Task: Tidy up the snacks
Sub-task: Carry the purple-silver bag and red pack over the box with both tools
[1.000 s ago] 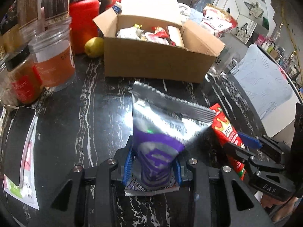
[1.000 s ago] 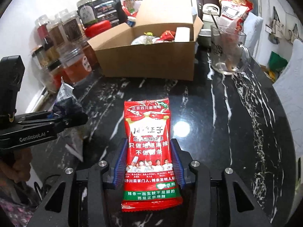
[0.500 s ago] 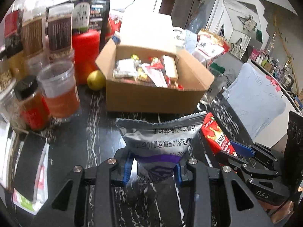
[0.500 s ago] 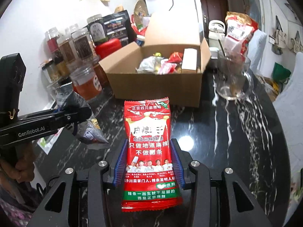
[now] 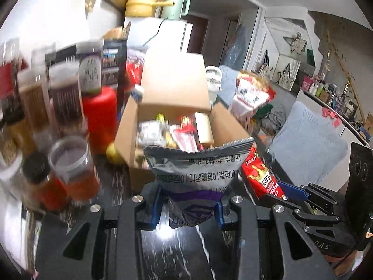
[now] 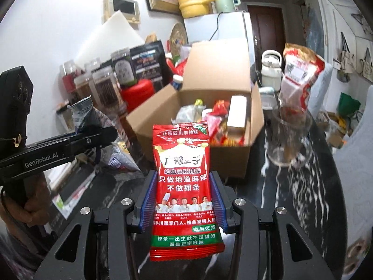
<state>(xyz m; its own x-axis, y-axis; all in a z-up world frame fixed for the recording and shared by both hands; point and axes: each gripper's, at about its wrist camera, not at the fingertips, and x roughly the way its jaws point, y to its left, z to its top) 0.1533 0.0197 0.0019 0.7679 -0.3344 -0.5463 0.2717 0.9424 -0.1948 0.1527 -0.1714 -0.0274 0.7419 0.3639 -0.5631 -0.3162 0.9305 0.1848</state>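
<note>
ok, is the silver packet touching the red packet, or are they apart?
Cannot tell. In the left wrist view the silver packet overlaps the red packet's edge; in the right wrist view they sit well separated, but fisheye depth is unclear.

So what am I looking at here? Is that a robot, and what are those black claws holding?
No robot: a person holds a two-finger claw in each hand, each with a fisheye camera looking along its fingers. The left gripper is shut on a silver snack bag. The right gripper is shut on a red spicy-strip packet. Each view also catches the other claw at its edge. Ahead on the black marble table stands an open cardboard box already holding snacks, with spice jars to its left and a glass mug to its right.
</note>
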